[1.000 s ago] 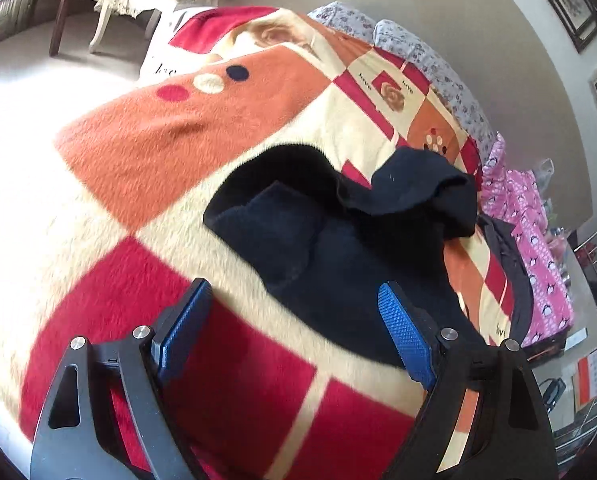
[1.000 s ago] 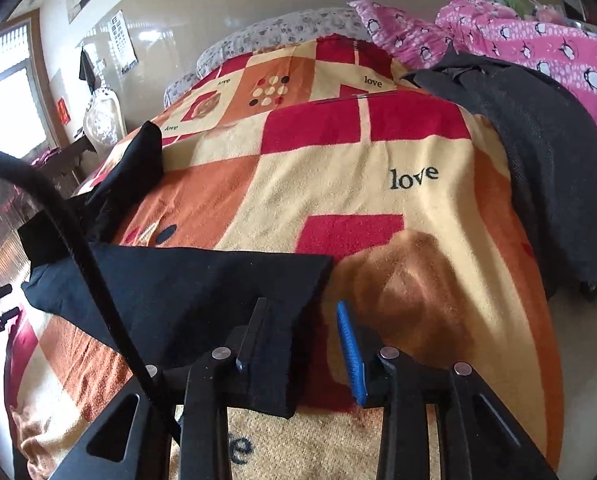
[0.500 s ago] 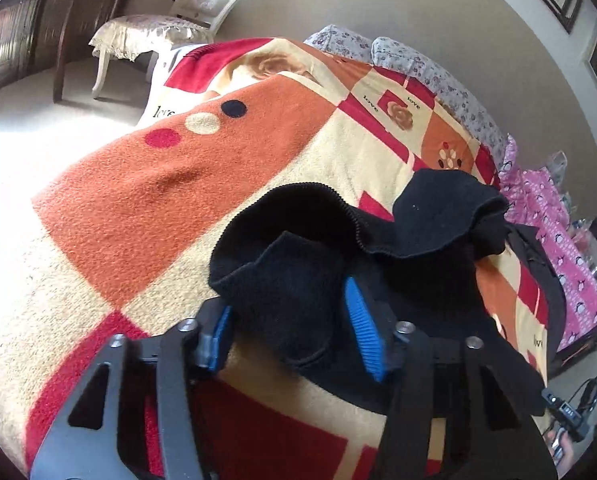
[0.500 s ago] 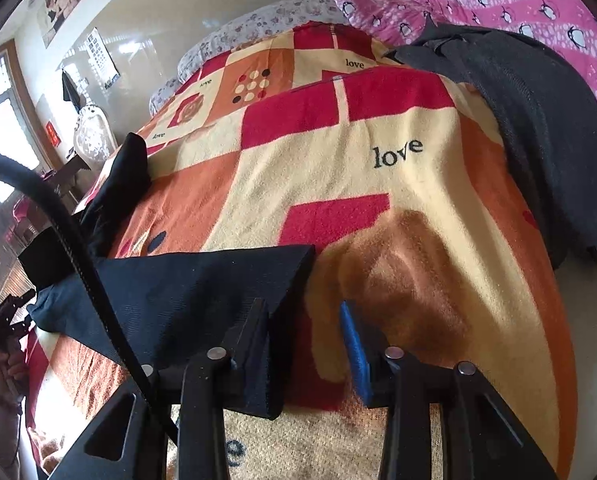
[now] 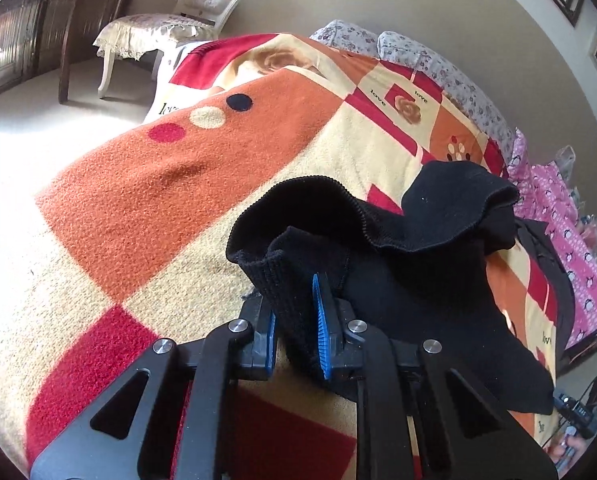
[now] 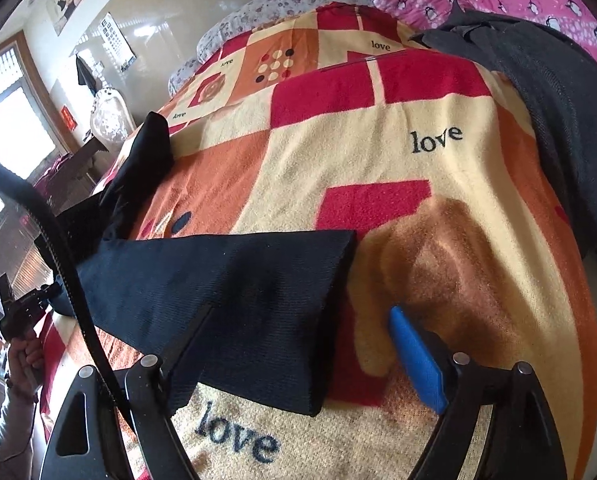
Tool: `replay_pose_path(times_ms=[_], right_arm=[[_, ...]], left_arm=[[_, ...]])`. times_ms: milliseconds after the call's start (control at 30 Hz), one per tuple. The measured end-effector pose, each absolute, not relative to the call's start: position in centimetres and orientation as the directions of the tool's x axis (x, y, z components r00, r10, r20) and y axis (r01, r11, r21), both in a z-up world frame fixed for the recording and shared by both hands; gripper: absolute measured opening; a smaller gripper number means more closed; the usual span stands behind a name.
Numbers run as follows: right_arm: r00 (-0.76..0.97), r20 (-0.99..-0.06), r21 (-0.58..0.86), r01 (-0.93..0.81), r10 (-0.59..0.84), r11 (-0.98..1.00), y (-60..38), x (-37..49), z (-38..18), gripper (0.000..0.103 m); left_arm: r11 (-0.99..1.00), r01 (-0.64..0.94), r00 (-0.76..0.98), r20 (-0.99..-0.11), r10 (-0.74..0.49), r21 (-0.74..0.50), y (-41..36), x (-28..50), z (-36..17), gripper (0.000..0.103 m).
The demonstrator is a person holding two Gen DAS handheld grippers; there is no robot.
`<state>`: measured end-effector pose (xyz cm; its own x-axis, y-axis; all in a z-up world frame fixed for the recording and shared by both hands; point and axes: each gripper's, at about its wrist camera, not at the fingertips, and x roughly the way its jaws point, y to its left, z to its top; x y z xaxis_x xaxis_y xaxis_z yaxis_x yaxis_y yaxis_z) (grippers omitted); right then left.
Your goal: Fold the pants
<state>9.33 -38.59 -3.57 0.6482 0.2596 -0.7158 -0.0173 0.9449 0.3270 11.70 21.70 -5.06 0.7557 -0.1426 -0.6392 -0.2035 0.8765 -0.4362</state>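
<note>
One pair of black pants [image 5: 410, 280] lies on one patterned blanket [image 5: 146, 184]. One dark grey garment [image 6: 554, 92] lies far right. Two floral pillows [image 5: 418, 56] sit at the far end. One white chair [image 5: 186, 20] stands far left. Two claws: left claw [image 5: 294, 332], right claw [image 6: 298, 344].

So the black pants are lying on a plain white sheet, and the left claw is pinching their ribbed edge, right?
Not a plain white sheet: in the left wrist view the black pants lie on a red, orange and cream patterned blanket. The left gripper does pinch their ribbed edge.
</note>
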Motion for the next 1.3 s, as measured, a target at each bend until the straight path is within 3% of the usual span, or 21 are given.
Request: replay_pose_path(times_ms=[33, 67, 200, 267, 367, 467, 800, 867, 933, 1000, 1067, 1300], right_arm=[[0.657, -0.711, 0.358, 0.029, 0.253, 0.933, -39.2, 9.0, -3.4, 0.065], [0.67, -0.69, 0.439, 0.087, 0.274, 0.894, -40.2, 8.3, -3.3, 0.062], [0.707, -0.479, 0.822, 0.154, 0.52, 0.549, -43.3, 5.8, -4.7, 0.062], [0.695, -0.467, 0.859, 0.21, 0.547, 0.467, -43.6, 5.1, -5.4, 0.062], [0.633, -0.557, 0.824, 0.343, 0.537, 0.451, -43.0, 3.9, -6.3, 0.063], [0.62, -0.55, 0.828, 0.318, 0.559, 0.462, -42.1, 4.1, -6.4, 0.063], [0.723, -0.528, 0.824, 0.308, 0.446, 0.476, -41.6, 5.2, -5.9, 0.058], [0.71, -0.549, 0.791, 0.27, 0.441, 0.55, -40.8, 5.3, -5.9, 0.05], [0.666, -0.596, 0.748, 0.255, 0.45, 0.613, -40.0, 5.8, -6.8, 0.003], [0.672, -0.602, 0.706, 0.196, 0.431, 0.68, -39.4, 5.8, -6.6, 0.003], [0.694, -0.611, 0.657, 0.177, 0.381, 0.732, -39.3, 5.1, -5.2, 0.003], [0.71, -0.572, 0.674, 0.122, 0.41, 0.729, -42.0, -0.7, -0.5, 0.003]], left_arm=[[0.883, -0.204, 0.752, -0.645, -0.135, -0.423, 21.5, 11.7, -4.9, 0.015], [0.889, -0.2, 0.752, -0.646, -0.131, -0.412, 21.3, 11.7, -4.7, 0.015], [0.907, -0.198, 0.747, -0.657, -0.107, -0.372, 21.0, 12.1, -5.0, 0.015], [0.903, -0.201, 0.738, -0.665, -0.116, -0.38, 21.2, 12.3, -5.3, 0.015], [0.909, -0.198, 0.738, -0.666, -0.108, -0.367, 21.0, 12.2, -5.4, 0.015], [0.919, -0.202, 0.736, -0.671, -0.086, -0.34, 20.6, 12.2, -5.3, 0.015], [0.906, -0.199, 0.741, -0.662, -0.11, -0.373, 21.1, 12.3, -5.3, 0.015], [0.907, -0.199, 0.74, -0.664, -0.109, -0.371, 21.1, 12.3, -5.3, 0.015], [0.91, -0.208, 0.736, -0.67, -0.096, -0.359, 21.0, 12.3, -5.3, 0.012], [0.91, -0.222, 0.728, -0.68, -0.083, -0.349, 21.1, 12.3, -5.0, 0.006], [0.899, -0.226, 0.734, -0.673, -0.095, -0.374, 21.3, 11.4, -4.2, 0.005], [0.893, -0.204, 0.783, -0.614, -0.096, -0.4, 19.7, 3.1, -0.4, 0.004]])
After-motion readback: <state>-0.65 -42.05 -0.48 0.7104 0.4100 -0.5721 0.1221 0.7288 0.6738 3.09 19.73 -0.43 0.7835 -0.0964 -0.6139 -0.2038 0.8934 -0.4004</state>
